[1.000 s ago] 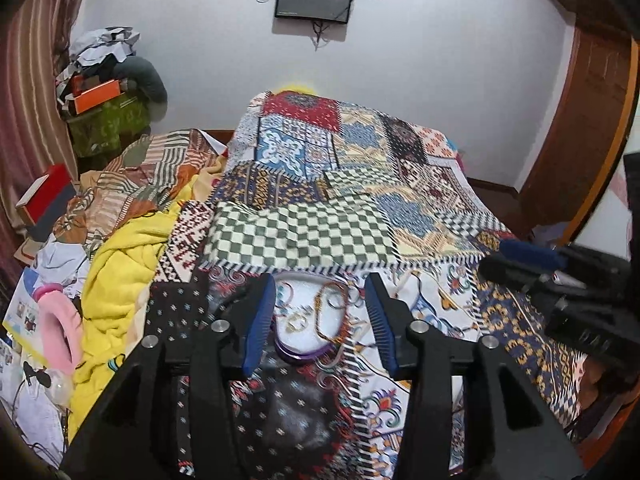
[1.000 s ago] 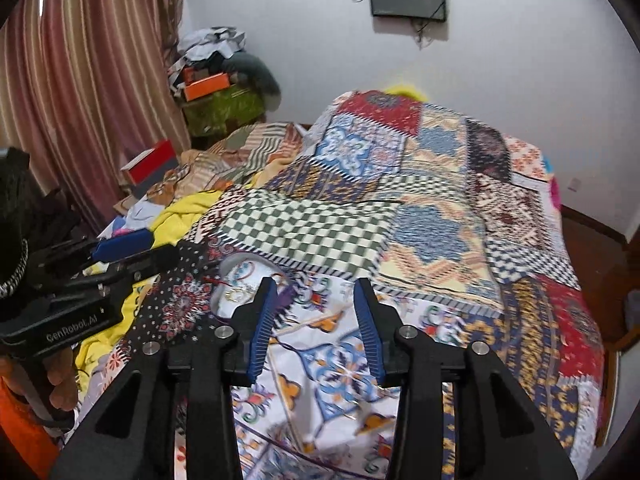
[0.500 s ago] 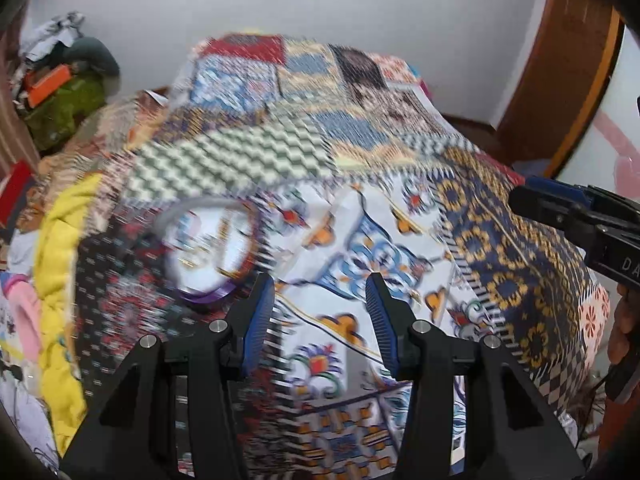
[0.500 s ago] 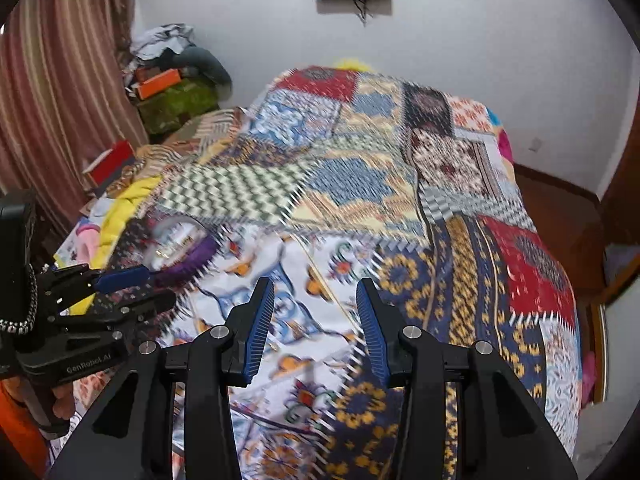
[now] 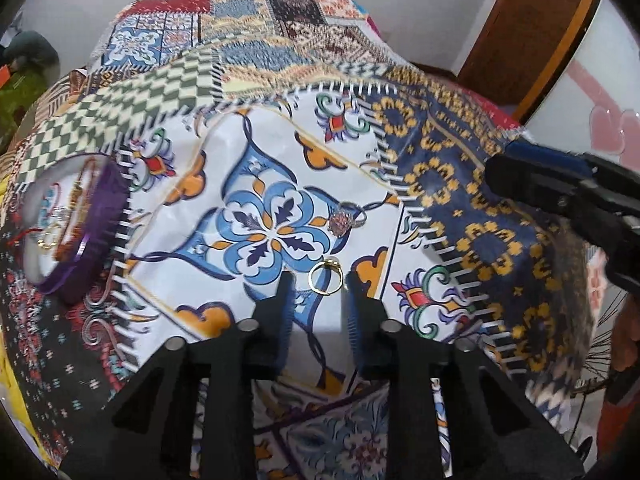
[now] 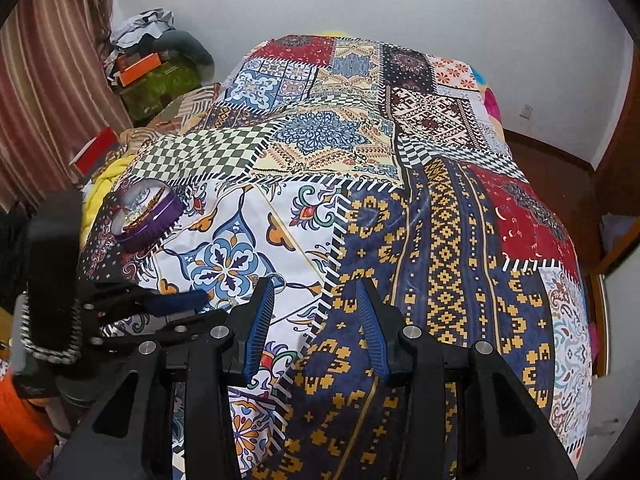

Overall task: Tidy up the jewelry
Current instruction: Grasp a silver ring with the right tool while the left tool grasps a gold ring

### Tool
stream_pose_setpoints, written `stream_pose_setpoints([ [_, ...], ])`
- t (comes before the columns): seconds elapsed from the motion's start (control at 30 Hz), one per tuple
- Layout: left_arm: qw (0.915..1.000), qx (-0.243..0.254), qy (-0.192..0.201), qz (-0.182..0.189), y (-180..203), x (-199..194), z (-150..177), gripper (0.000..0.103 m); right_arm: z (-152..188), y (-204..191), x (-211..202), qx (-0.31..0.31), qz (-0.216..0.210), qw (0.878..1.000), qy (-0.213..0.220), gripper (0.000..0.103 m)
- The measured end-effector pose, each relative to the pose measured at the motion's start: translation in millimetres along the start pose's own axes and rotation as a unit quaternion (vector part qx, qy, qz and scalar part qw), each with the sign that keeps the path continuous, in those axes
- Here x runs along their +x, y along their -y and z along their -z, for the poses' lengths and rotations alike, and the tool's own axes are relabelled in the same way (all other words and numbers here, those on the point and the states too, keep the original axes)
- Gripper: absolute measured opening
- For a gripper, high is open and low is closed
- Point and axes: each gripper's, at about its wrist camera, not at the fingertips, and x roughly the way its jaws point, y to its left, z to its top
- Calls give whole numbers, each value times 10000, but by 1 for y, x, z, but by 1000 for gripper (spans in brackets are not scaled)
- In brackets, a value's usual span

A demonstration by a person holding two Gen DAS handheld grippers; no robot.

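A thin gold ring [image 5: 326, 278] lies on the patterned bedspread [image 5: 440, 184], right between the fingertips of my open left gripper [image 5: 319, 280]. Just beyond it rests a silver ring with a reddish stone [image 5: 346, 218]; the right wrist view shows the silver ring [image 6: 279, 280] beside a fingertip. A round purple box [image 5: 76, 236] holding several jewelry pieces sits at the left, and the right wrist view shows the purple box [image 6: 146, 212] too. My right gripper [image 6: 315, 286] hovers open over the blue and yellow patch, holding nothing. The left gripper [image 6: 204, 306] is low at its left.
A curtain [image 6: 44, 92] and piled clothes and boxes [image 6: 156, 68] stand left of the bed. A yellow blanket [image 6: 102, 184] lies beside the purple box. A wooden door [image 5: 532, 36] is at the right. The bed edge drops off near me.
My left gripper has swung away from the purple box, right and down to the gold ring. The right gripper has shifted right over the blue and yellow patch.
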Motion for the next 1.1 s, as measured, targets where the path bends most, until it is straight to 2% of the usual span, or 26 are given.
stream_pose_setpoints([
  [0.07, 10000, 65, 62, -19, 3, 2, 1, 16, 0, 1, 3, 21, -22, 10000, -26, 39],
  [0.23, 9999, 63, 120, 70, 1, 1, 2, 15, 0, -1, 16, 70, -100, 9998, -163, 39],
  [0.27, 9999, 25, 129, 71, -2, 0, 2, 0, 0, -2, 19, 82, -131, 9997, -194, 39],
  [0.43, 9997, -164, 182, 65, -18, -6, 2, 0, -1, -9, 35, 24, -263, 9989, -392, 39],
  [0.67, 9995, -65, 274, -138, -28, -17, 3, 0, -7, -16, 57, -15, -427, 9969, -664, 39],
  [0.77, 9989, -38, 329, -324, -30, -19, 4, 3, -9, -19, 69, 5, -535, 9949, -851, 39],
  [0.9, 9989, -246, 293, -264, -42, -18, 6, 6, -7, -25, 86, -97, -526, 9920, -1143, 39],
  [0.97, 9989, -298, 277, -220, -44, -19, 8, 8, -4, -27, 90, -202, -484, 9920, -1151, 38],
  [1.03, 9990, -305, 260, -193, -44, -19, 9, 13, -4, -30, 90, -287, -437, 9924, -1116, 28],
  [1.1, 9991, -292, 240, -181, -40, -20, 9, 27, -3, -30, 88, -319, -446, 9925, -1092, 27],
])
